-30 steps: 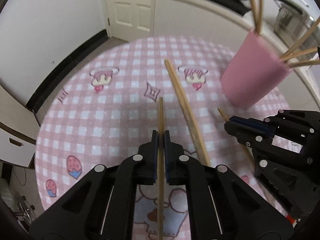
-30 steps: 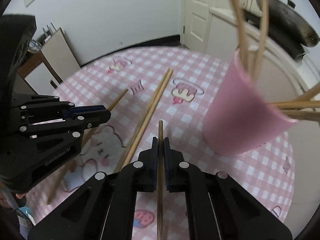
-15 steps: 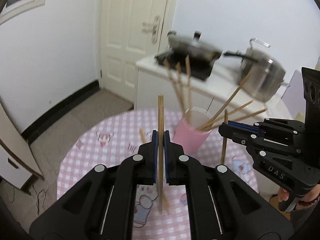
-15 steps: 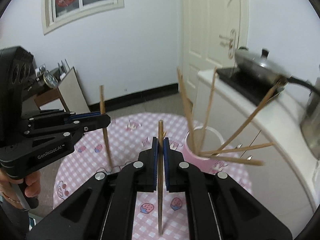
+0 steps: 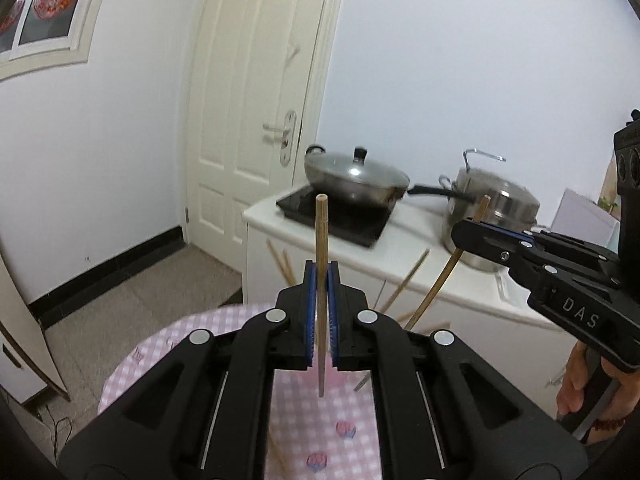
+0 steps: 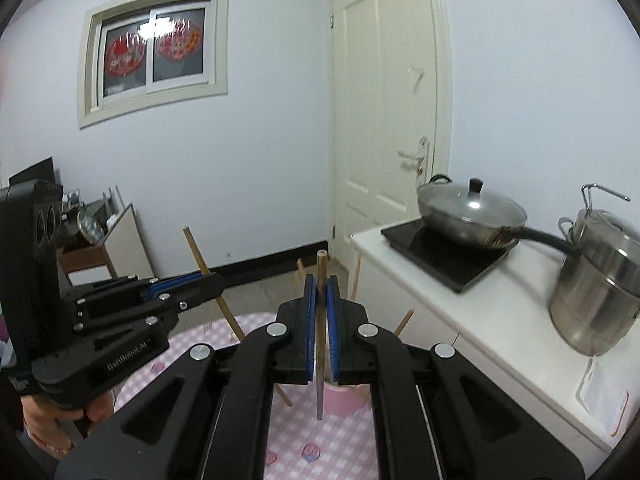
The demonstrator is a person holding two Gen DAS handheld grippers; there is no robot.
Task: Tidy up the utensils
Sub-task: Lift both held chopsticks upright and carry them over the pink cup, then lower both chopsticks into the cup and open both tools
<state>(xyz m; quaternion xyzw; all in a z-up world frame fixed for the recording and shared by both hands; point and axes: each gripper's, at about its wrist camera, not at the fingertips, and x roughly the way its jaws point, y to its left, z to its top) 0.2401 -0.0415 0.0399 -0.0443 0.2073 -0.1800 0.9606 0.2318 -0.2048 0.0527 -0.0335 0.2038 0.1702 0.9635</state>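
- The left gripper (image 5: 320, 276) has its jaws clamped on a wooden chopstick (image 5: 321, 240) that stands upright above the pink checked table (image 5: 160, 354).
- The right gripper (image 6: 320, 286) grips a second chopstick (image 6: 321, 264) the same way.
- Just beyond, a pink cup (image 6: 340, 398) holds more chopsticks.
- Farther off, a lidded wok (image 6: 468, 210) sits on a cooktop.

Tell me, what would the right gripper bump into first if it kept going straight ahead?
Probably the pink cup just beyond the right gripper, past the chopstick it holds, though depth is hard to judge.
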